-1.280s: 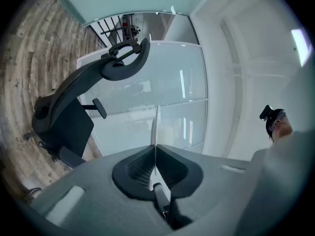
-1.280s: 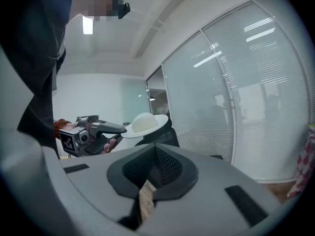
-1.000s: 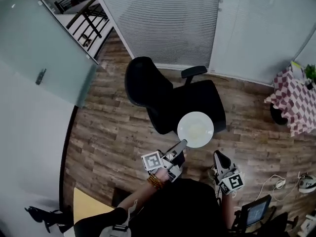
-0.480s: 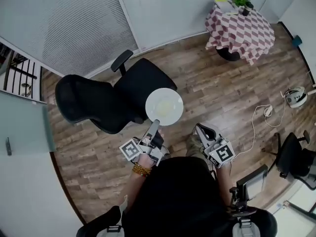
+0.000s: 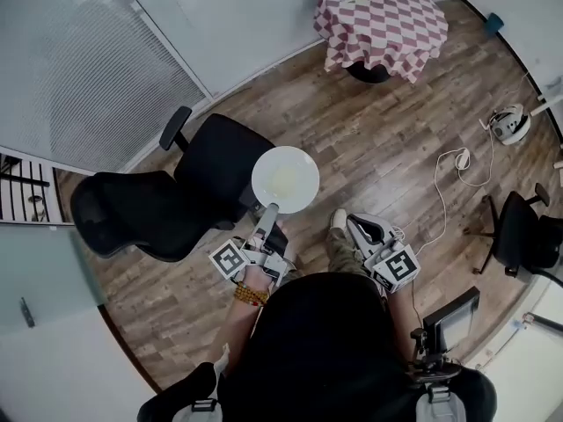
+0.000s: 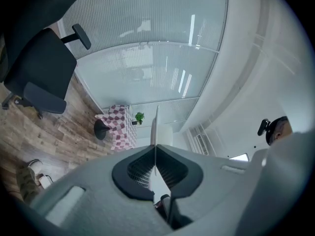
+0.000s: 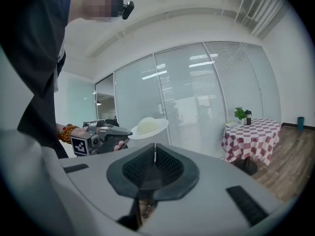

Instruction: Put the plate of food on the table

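Right gripper (image 5: 354, 224): your jaws are together, empty
Left gripper (image 5: 269, 211): clamped on the plate's (image 5: 285, 179) near rim
Plate: out over the chair (image 5: 215, 161); probably stiff, slick, breakable, so carry it level by that rim
Table (image 5: 387, 26): well apart, across the floor (image 5: 396, 139)

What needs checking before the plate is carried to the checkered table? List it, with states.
1. Left gripper shut on the plate rim: ok.
2. Plate roughly level, food sitting on it: ok.
3. Right gripper shut and empty: ok.
4. Bare cloth on the near side of the table: ok.
5. Chair and cable lie off the straight route to the table: ok.
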`<state>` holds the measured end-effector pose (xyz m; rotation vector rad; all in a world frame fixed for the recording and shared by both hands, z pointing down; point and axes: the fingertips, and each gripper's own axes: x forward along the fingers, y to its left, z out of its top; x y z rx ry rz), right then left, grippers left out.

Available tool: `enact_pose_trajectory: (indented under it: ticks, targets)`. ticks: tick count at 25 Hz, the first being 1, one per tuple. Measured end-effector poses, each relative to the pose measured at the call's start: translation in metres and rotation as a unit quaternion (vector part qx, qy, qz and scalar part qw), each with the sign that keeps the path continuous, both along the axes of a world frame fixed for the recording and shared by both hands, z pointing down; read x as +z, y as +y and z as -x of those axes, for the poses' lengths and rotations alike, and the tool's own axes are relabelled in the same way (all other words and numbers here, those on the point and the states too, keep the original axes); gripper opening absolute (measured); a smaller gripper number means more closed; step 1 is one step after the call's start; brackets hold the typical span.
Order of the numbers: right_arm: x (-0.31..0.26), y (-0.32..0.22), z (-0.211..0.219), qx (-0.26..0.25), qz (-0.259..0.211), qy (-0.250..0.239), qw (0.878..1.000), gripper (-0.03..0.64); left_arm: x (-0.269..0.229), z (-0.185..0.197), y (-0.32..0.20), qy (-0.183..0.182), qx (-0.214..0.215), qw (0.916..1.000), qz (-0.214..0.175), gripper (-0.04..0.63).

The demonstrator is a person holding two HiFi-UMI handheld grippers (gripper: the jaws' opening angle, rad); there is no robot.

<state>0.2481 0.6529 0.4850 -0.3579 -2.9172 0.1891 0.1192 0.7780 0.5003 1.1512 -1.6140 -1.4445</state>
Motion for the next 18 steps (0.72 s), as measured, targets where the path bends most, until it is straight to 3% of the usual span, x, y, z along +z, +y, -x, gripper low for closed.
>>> enact_pose_trajectory:
  ticks: [4,18]
  targets:
    - [0.005,-0.031,-0.005,0.014,0.005,0.003,1.0,0.014,0.003,0.003,-0.031,0.006,0.005,1.0,-0.002,0.012]
    - [0.022,-0.12,0.027,-0.008,0.036,0.01,0.999,0.014,0.015,0.014,-0.144,0.029,0.024,0.9993,-0.001,0.012]
